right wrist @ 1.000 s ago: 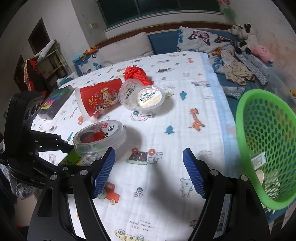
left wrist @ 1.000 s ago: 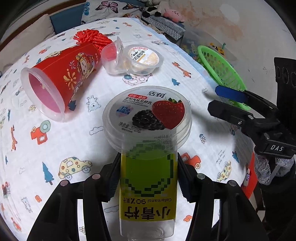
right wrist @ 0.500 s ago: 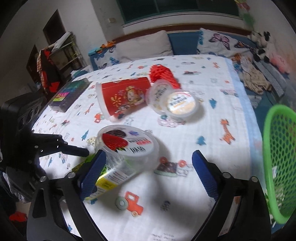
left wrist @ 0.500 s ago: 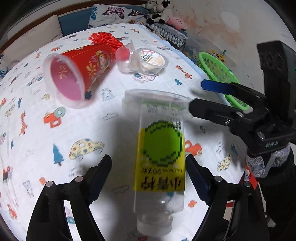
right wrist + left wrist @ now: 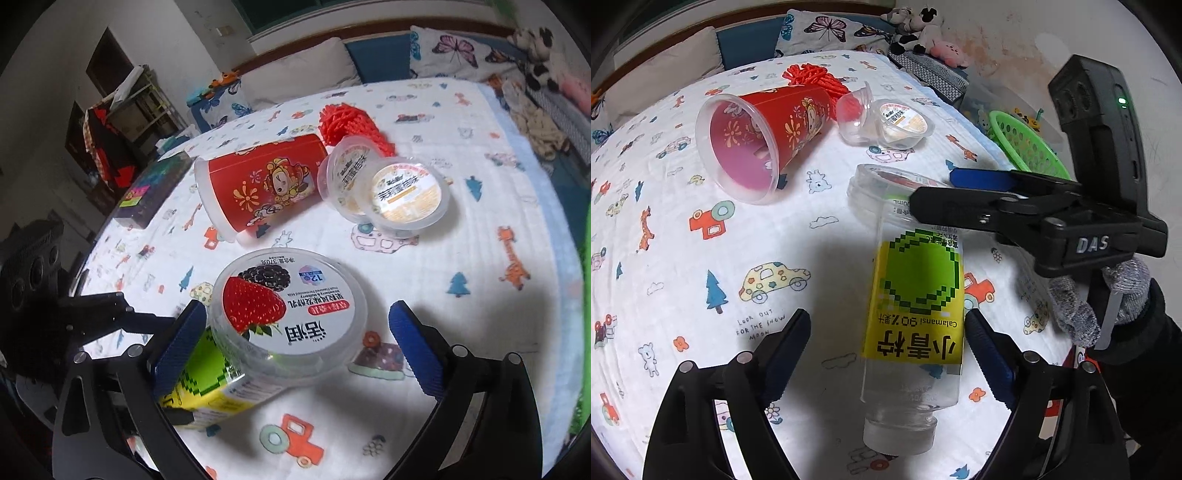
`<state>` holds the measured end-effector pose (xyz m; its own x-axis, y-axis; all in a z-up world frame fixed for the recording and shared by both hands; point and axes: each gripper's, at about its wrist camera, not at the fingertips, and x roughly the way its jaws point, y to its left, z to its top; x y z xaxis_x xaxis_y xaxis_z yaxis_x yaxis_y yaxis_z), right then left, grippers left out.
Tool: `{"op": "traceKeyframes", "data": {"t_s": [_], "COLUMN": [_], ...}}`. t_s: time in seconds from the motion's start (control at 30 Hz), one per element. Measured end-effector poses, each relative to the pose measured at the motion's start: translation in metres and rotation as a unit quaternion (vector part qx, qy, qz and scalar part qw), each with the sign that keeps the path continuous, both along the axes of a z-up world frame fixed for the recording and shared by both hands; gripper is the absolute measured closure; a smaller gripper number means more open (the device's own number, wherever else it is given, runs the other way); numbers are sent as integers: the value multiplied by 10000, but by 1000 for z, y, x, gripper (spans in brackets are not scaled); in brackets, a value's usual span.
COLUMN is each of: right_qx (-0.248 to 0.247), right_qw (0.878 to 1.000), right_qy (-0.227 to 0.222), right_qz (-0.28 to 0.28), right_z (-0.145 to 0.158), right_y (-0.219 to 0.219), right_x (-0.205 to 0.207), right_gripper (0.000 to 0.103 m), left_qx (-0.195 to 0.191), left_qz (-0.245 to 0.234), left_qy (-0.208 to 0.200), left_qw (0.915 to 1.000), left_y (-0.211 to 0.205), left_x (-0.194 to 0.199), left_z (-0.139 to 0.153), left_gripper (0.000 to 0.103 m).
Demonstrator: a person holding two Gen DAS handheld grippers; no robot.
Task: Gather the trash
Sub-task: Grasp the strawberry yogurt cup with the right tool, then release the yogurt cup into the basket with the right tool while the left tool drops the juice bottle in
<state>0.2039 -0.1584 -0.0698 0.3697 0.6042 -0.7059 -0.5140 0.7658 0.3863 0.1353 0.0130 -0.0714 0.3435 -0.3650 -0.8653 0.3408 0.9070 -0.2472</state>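
A clear plastic bottle with a yellow-green label (image 5: 916,314) lies on the printed sheet, cap toward me. Its far end touches a yogurt tub with a strawberry lid (image 5: 288,317). My left gripper (image 5: 886,347) is open, its fingers on either side of the bottle without touching it. My right gripper (image 5: 295,339) is open around the yogurt tub; it shows in the left wrist view (image 5: 960,184) over the tub. A red cup (image 5: 761,140) lies on its side further back, beside two small pudding cups (image 5: 886,122) and a red net (image 5: 816,75).
A green mesh basket (image 5: 1027,144) stands off the bed's right edge, also a green blur in the right wrist view (image 5: 585,295). Pillows (image 5: 295,70) and plush toys (image 5: 916,26) lie at the head. A dark box (image 5: 155,188) sits at the bed's left edge.
My left gripper opened and let go of the bottle, which now lies on the sheet. My right gripper moved in from the right and now straddles the yogurt tub.
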Motion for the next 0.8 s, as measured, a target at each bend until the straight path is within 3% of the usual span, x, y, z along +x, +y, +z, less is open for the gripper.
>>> {"op": "traceKeyframes", "data": {"t_s": [0.43,0.8], "right_qx": [83,199], "right_qw": [9999,9977], "right_qy": [83,-313], "right_qz": [-53,-563], "right_z": [-11,19], "right_y": [1,-43], "right_x": [5,-1], "right_gripper": [10,10], "left_qx": [6,238], "left_qz": [-38,-191], "left_qy": [5,-107], "left_qw": [10000,9995], "left_y": [-4,-28], "left_x": [4,20], "left_z": [-4,-4], "left_gripper": [19,19]}}
